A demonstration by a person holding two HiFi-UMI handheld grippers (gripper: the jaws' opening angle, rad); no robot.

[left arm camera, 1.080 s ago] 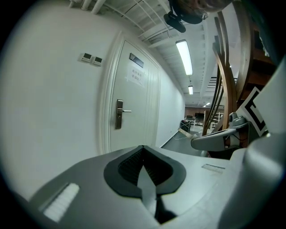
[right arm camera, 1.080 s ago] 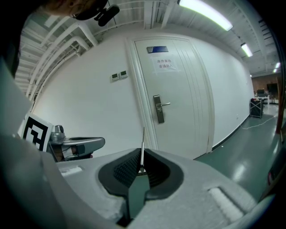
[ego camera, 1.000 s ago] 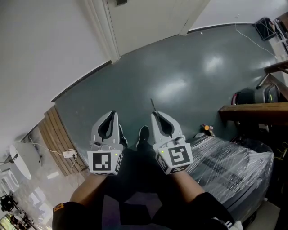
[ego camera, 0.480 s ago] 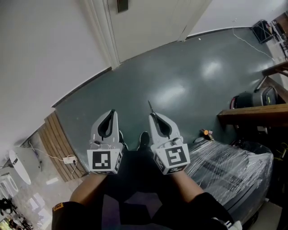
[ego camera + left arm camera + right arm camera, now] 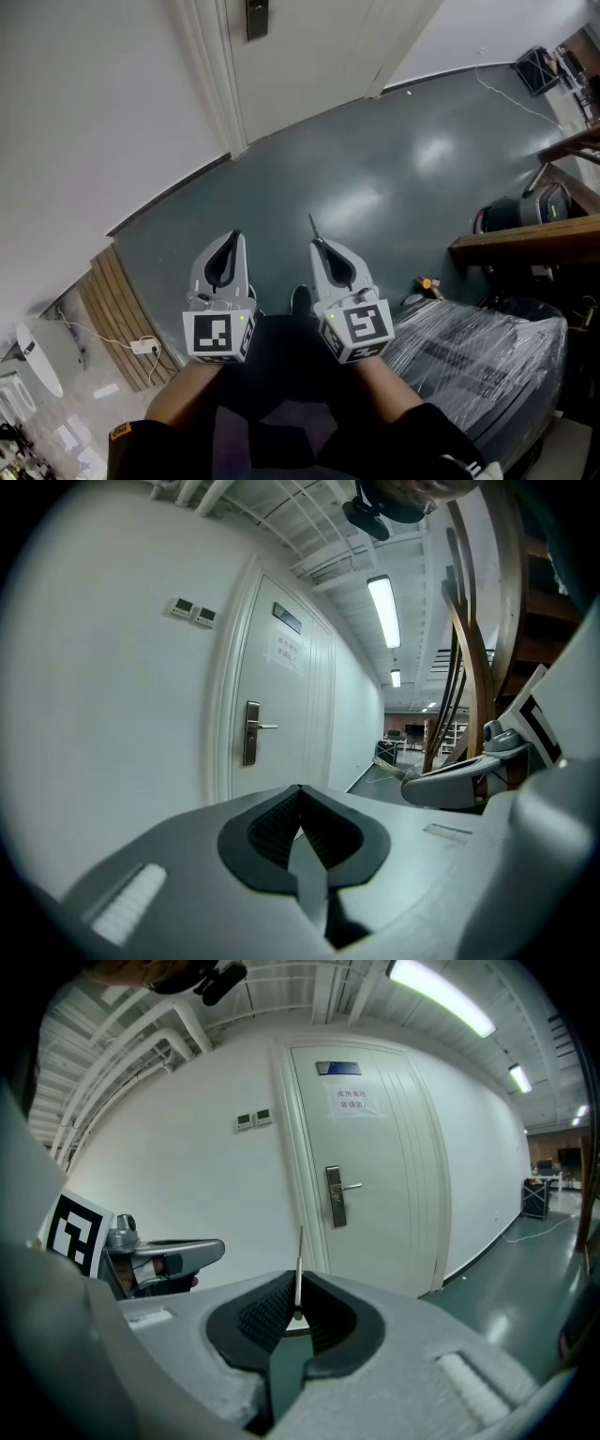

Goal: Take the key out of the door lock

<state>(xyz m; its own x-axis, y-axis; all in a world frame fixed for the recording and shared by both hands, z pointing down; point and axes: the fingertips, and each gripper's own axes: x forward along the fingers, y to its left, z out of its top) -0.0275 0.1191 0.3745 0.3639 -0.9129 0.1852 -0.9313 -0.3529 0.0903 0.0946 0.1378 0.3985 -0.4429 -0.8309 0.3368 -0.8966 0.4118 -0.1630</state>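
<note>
Right claw [image 5: 319, 242] closed tight on the thin key [image 5: 299, 1269], poking up from its tip, well away from the door lock [image 5: 334, 1197], with left claw [image 5: 234, 234] beside it, closed on nothing, over the dark floor [image 5: 394, 159].

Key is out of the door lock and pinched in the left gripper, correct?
No. The key is pinched in the right gripper, not the left gripper, which is shut on nothing. The right gripper view shows it.
</note>
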